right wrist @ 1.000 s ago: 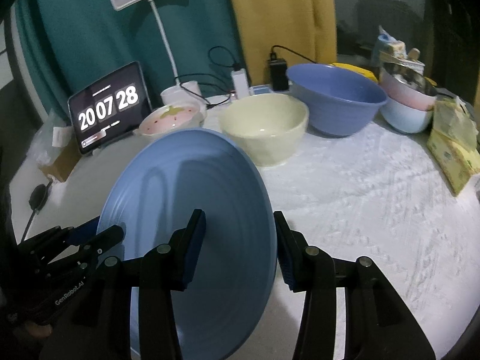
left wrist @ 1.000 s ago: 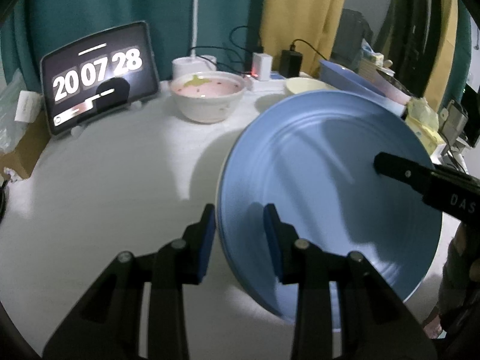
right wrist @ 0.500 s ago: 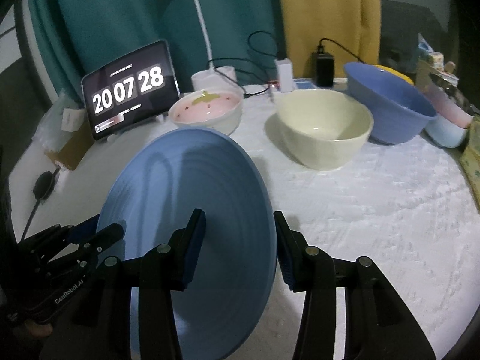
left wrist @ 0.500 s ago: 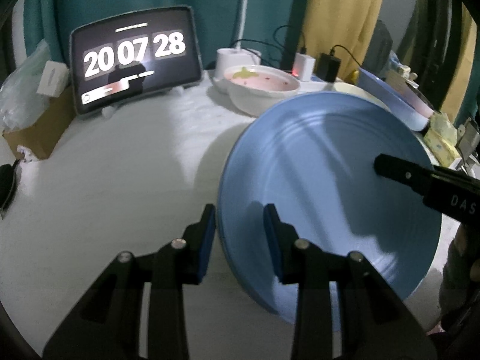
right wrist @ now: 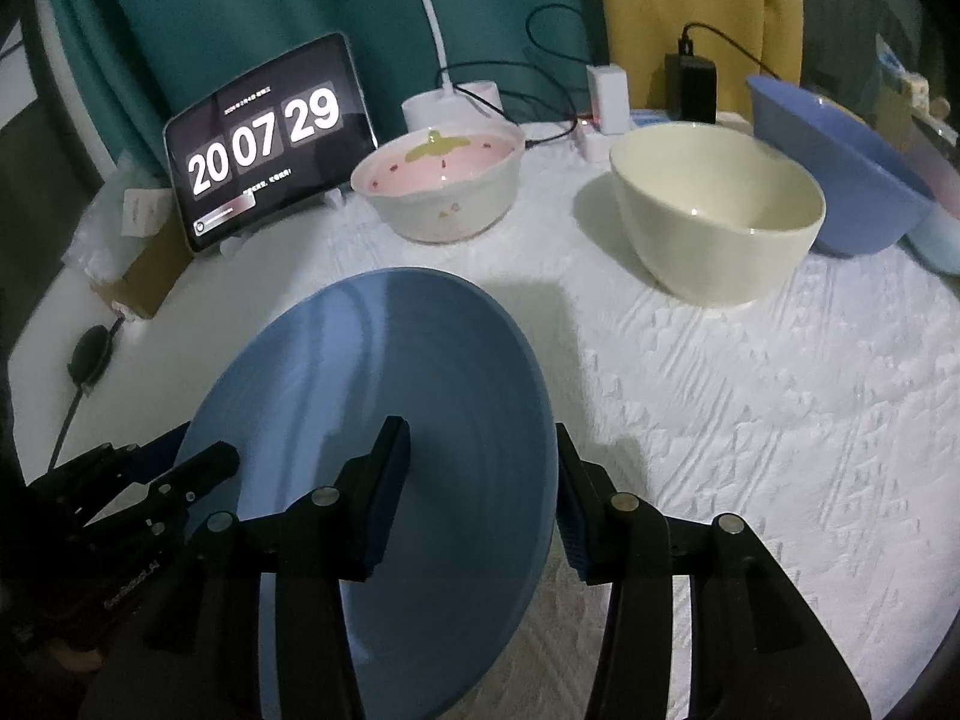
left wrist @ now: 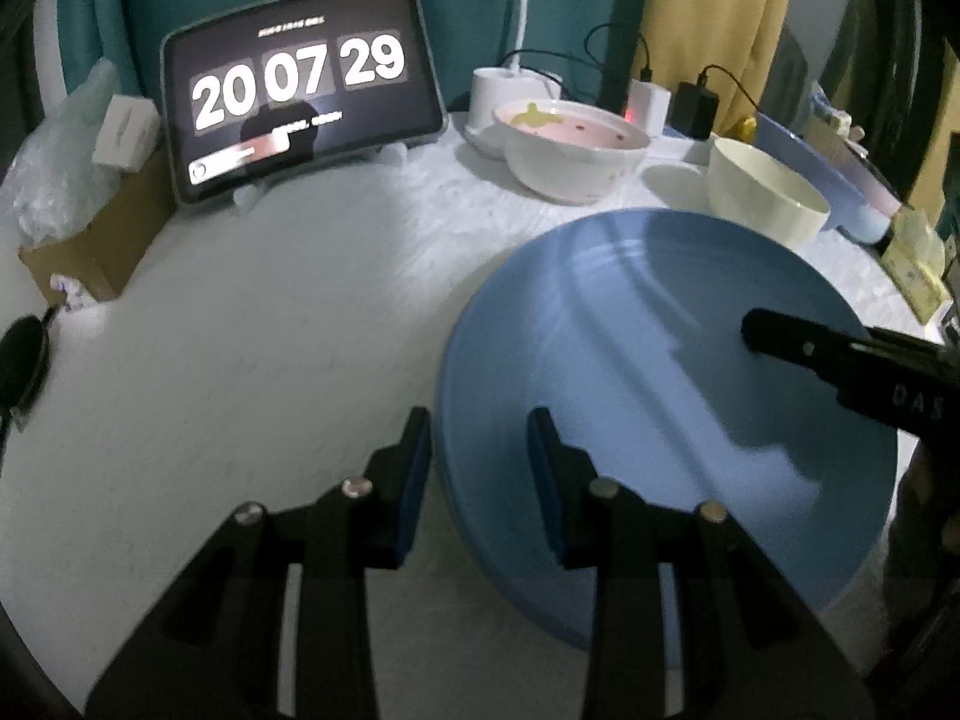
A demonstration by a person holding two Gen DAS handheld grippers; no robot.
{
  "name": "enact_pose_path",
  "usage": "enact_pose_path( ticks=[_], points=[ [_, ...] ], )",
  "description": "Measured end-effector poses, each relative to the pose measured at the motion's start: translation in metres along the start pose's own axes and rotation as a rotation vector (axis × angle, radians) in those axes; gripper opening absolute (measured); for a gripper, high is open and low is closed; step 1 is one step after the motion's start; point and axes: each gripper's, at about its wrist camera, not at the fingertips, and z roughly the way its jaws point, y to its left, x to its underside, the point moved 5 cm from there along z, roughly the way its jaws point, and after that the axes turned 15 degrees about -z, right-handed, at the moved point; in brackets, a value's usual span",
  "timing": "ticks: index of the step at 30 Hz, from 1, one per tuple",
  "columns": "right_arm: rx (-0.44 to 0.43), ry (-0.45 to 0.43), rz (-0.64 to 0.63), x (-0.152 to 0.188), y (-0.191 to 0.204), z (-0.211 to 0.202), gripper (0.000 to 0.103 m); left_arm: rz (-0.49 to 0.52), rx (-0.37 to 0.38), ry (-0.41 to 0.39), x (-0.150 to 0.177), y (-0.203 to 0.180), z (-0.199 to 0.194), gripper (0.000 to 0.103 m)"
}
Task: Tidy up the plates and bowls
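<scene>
A large blue plate (left wrist: 660,360) (right wrist: 390,372) hangs tilted over the white-clothed table (left wrist: 270,330), gripped from two sides. My left gripper (left wrist: 480,474) is shut on its left rim, one pad under it and one on top. My right gripper (right wrist: 480,498) is shut on the opposite rim; one of its fingers (left wrist: 762,333) lies across the plate's face in the left wrist view. Behind the plate stand a pink strawberry-pattern bowl (right wrist: 438,180), a cream bowl (right wrist: 714,210) and a blue bowl (right wrist: 840,168).
A tablet showing a clock (left wrist: 300,114) leans at the back left, beside a cardboard box (left wrist: 90,240). A lamp base (left wrist: 504,90), chargers and cables line the back edge. Bare cloth (right wrist: 750,450) lies right of the plate and in front of the tablet.
Both grippers carried the plate left and lower, nearer the table; tablet and bowls have slid right and look larger. Neither grip on the plate changed. The clock ticked over.
</scene>
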Motion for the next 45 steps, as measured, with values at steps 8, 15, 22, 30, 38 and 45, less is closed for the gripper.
enact_pose_path(
  ticks=[8,15,22,30,38,45],
  points=[
    [-0.014,0.009,0.0,0.003,-0.005,0.001,0.049,-0.017,-0.016,-0.007,-0.001,-0.002,-0.003,0.035],
    [0.03,-0.011,0.01,0.004,-0.022,-0.017,0.05,-0.046,-0.037,-0.079,-0.008,-0.004,-0.025,0.035],
    [0.068,-0.056,0.024,0.003,-0.04,-0.045,0.051,-0.03,-0.001,-0.151,-0.021,-0.027,-0.05,0.035],
    [0.097,-0.114,0.043,0.002,-0.065,-0.078,0.051,-0.024,0.082,-0.141,-0.03,-0.067,-0.064,0.036],
    [0.126,-0.151,0.071,0.006,-0.092,-0.103,0.051,0.003,0.132,-0.135,-0.032,-0.105,-0.067,0.039],
    [0.168,-0.18,0.091,0.014,-0.119,-0.126,0.051,0.029,0.172,-0.113,-0.032,-0.138,-0.065,0.044]
  ],
)
